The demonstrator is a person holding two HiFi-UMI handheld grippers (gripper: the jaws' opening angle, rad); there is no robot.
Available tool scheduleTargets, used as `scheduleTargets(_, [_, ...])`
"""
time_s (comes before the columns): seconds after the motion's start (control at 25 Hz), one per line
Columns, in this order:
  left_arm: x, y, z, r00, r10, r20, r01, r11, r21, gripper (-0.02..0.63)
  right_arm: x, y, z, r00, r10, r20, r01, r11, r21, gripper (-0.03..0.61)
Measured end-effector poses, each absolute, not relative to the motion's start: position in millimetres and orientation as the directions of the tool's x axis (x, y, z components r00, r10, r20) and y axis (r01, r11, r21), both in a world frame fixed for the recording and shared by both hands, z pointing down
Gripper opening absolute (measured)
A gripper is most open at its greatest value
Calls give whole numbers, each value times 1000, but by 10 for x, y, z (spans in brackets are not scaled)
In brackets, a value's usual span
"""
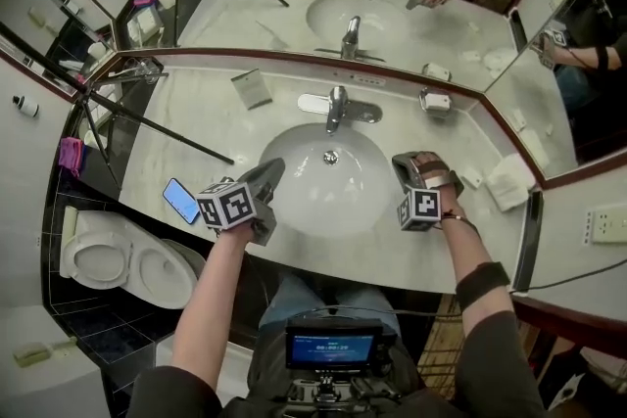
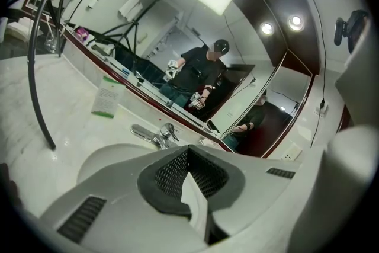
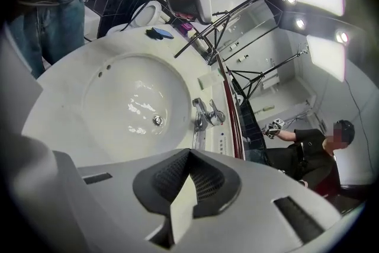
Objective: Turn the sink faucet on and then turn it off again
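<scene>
Left gripper (image 1: 273, 168), right gripper (image 1: 401, 161) clenched, empty; faucet (image 1: 336, 107) long axis apparently points straight into basin (image 1: 299, 196).

white paper card (image 1: 252, 88) near back edge of marble counter (image 1: 284, 113): print too small to read. Small white-and-chrome object (image 1: 435, 101) at back right: can't identify. Left gripper view: chrome sink faucet (image 2: 155, 134) foot hidden behind grey left gripper (image 2: 188, 151). White toilet (image 1: 118, 259) partly under counter's left edge
</scene>
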State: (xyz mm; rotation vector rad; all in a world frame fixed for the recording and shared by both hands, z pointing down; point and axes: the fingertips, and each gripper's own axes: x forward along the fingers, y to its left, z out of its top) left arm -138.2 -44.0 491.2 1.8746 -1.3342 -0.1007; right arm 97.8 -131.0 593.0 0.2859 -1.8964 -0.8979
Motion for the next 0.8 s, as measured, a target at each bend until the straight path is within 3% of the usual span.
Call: scheduleTargets(0.8, [-1263,-274,4859,480,-793,374,-759,-162,631,0,2100,-972,5798,-350,-635,688,9,733,680,17])
